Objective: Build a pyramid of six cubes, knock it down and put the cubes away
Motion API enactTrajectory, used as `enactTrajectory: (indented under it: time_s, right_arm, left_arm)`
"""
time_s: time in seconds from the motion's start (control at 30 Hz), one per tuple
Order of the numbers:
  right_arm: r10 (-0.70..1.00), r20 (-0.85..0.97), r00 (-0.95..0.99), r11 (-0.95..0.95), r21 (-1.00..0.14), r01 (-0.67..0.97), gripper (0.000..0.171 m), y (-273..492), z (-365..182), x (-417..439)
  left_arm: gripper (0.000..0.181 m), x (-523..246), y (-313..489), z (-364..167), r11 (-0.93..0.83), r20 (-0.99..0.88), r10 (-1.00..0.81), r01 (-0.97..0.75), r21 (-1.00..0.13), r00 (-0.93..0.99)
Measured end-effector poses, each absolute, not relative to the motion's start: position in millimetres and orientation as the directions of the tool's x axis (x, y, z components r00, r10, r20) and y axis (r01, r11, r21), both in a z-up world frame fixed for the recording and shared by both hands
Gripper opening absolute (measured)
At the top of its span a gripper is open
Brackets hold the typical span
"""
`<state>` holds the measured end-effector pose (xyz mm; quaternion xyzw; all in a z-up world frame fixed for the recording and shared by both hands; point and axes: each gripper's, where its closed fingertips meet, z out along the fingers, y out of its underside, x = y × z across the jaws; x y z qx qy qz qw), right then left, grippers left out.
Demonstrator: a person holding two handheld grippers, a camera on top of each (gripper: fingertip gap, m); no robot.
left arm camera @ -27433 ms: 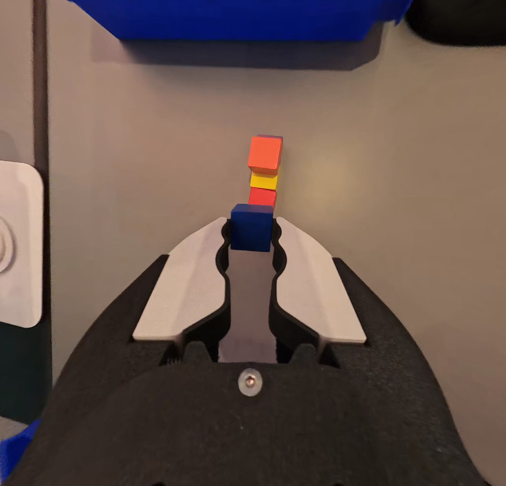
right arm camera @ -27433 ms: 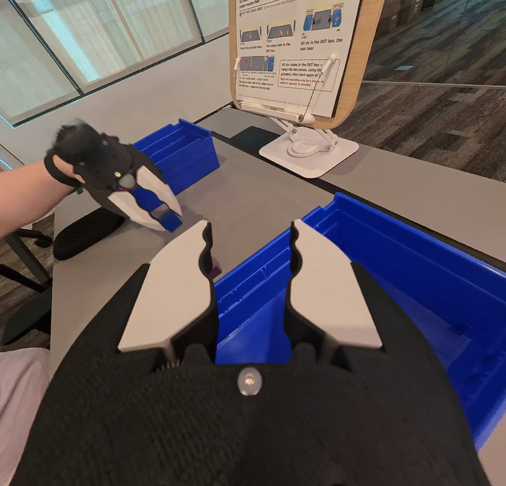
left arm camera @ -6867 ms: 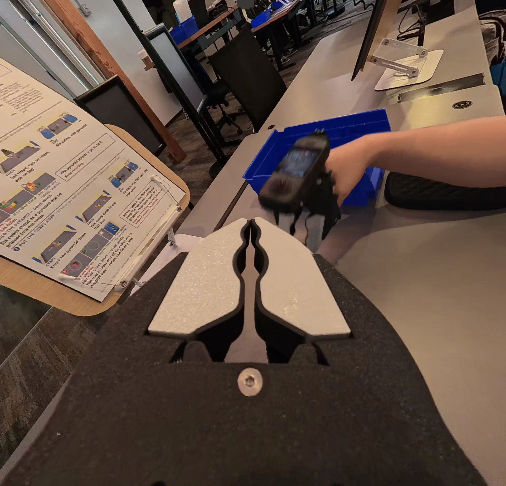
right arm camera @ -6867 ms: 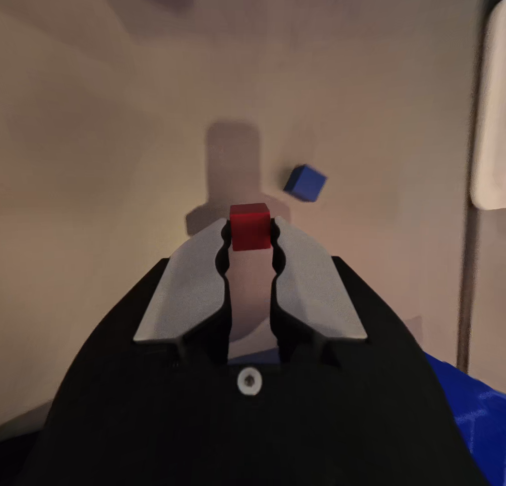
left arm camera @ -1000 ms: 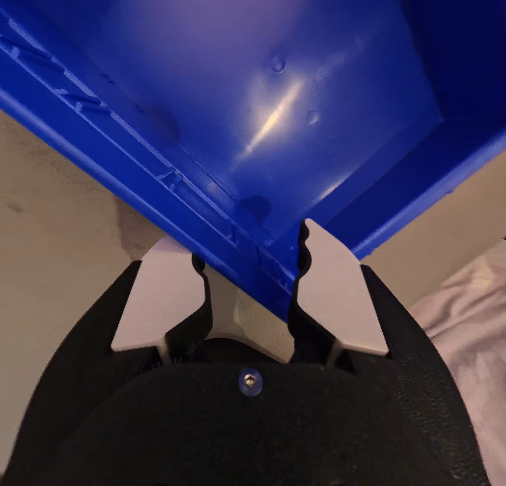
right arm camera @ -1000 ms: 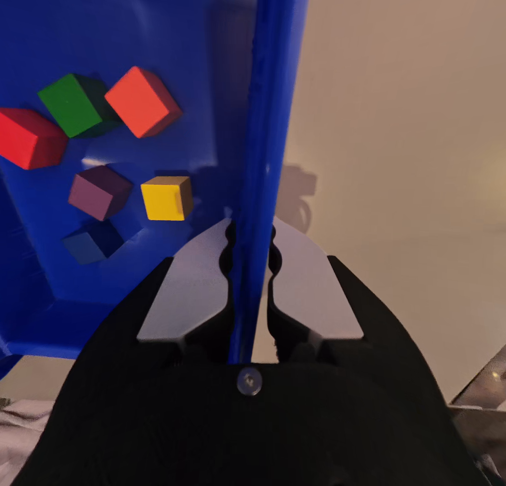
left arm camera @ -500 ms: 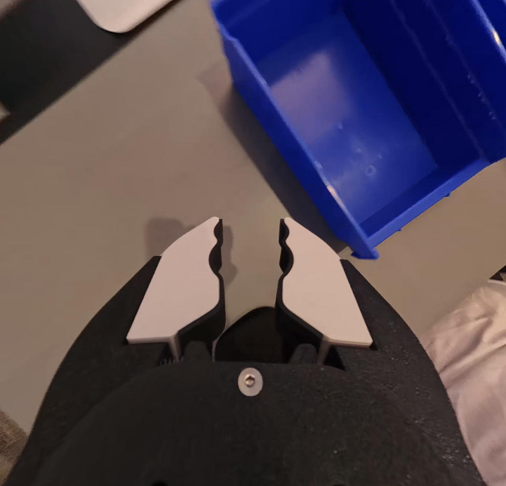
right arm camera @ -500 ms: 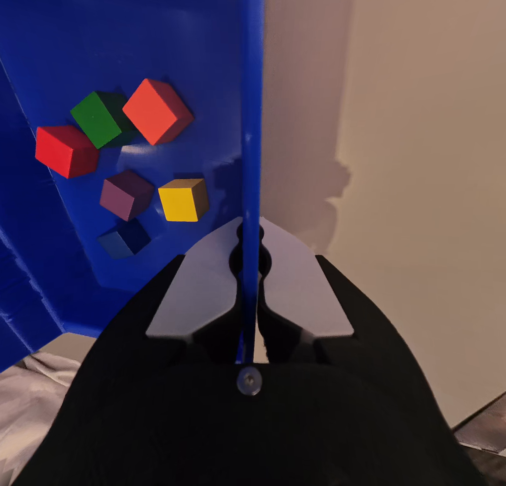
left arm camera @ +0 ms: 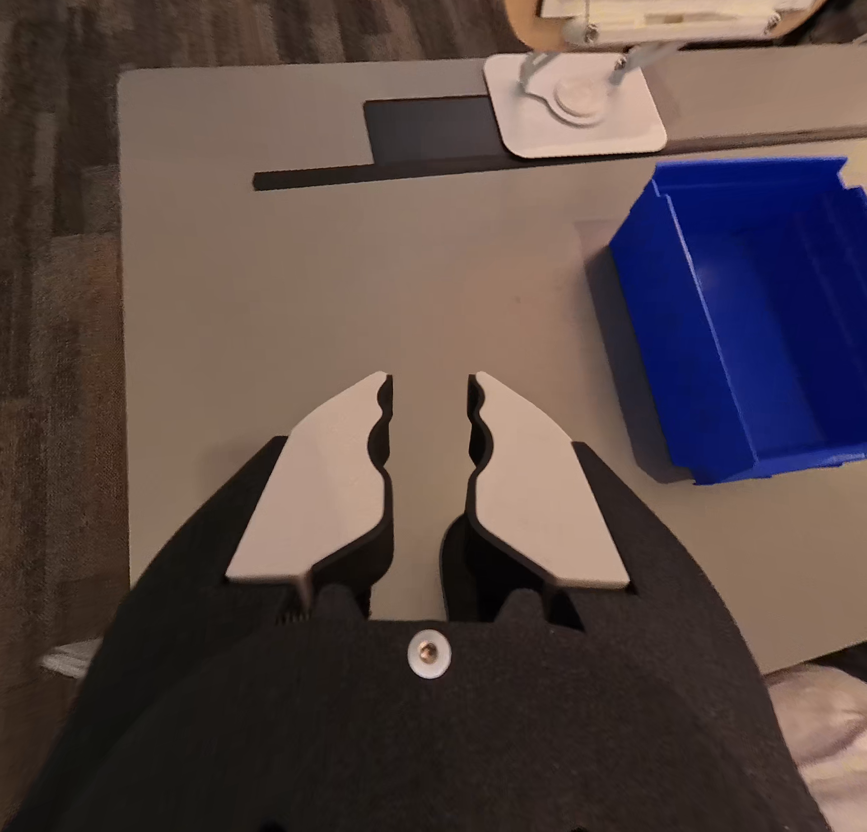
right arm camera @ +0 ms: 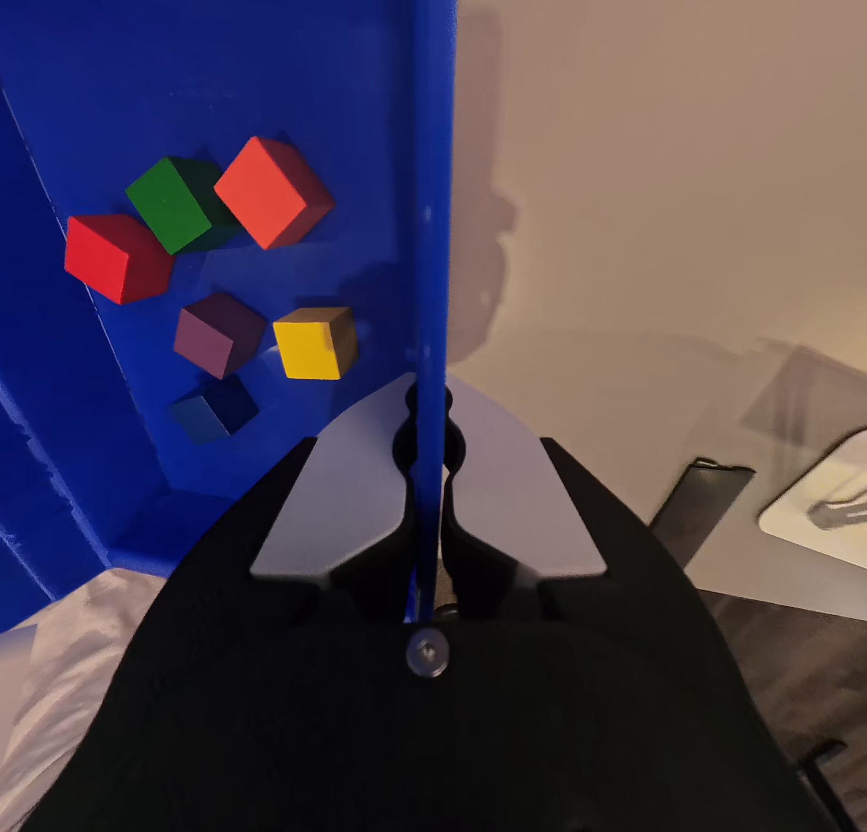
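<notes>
On bin wall: right gripper clamped | left gripper parted, apparently empty

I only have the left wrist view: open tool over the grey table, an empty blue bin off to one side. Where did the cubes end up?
Observer: All six lie in a second blue bin that only the right wrist view shows: red cube, green cube, orange cube, purple cube, yellow cube and blue cube.
Operator: What is the right tool doing?
Observer: The right tool is shut on that bin's side wall, one finger inside, one outside.
Operator: Any cubes stacked?
Observer: None; they lie loose on the bin floor, the green one close against the red and orange ones.
</notes>
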<state>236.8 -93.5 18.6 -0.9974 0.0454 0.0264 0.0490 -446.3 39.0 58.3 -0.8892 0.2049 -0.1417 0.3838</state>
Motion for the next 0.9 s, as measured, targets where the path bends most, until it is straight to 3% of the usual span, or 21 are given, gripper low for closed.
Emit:
enactTrajectory:
  time_s: [0.13, 0.3, 0.6, 0.9]
  right_arm:
    - [0.042, -0.031, 0.999, -0.991, -0.131, 0.037, 0.006, -48.8, 67.4, 162.1]
    - [0.232, -0.111, 0.966, -0.964, -0.159, 0.214, 0.006, 19.1, 74.8, 22.5]
    - [0.406, -0.298, 0.864, -0.911, -0.201, 0.359, 0.006, 95.9, 24.2, -211.0]
    - [0.327, -0.294, 0.898, -0.942, -0.174, 0.286, 0.006, 126.5, -77.1, -298.2]
  left_arm:
    - [0.03, -460.8, 39.0, 57.8, -0.631, 0.11, -0.437, -0.217, -0.745, 0.893]
    - [0.03, -474.5, 46.4, 53.2, -0.648, 0.129, -0.388, -0.171, -0.742, 0.912]
    - [0.03, -532.3, 64.4, 41.0, -0.677, 0.18, -0.183, 0.009, -0.736, 0.966]
    - [0.028, -556.7, 63.0, 19.4, -0.722, 0.281, -0.147, 0.091, -0.686, 0.948]
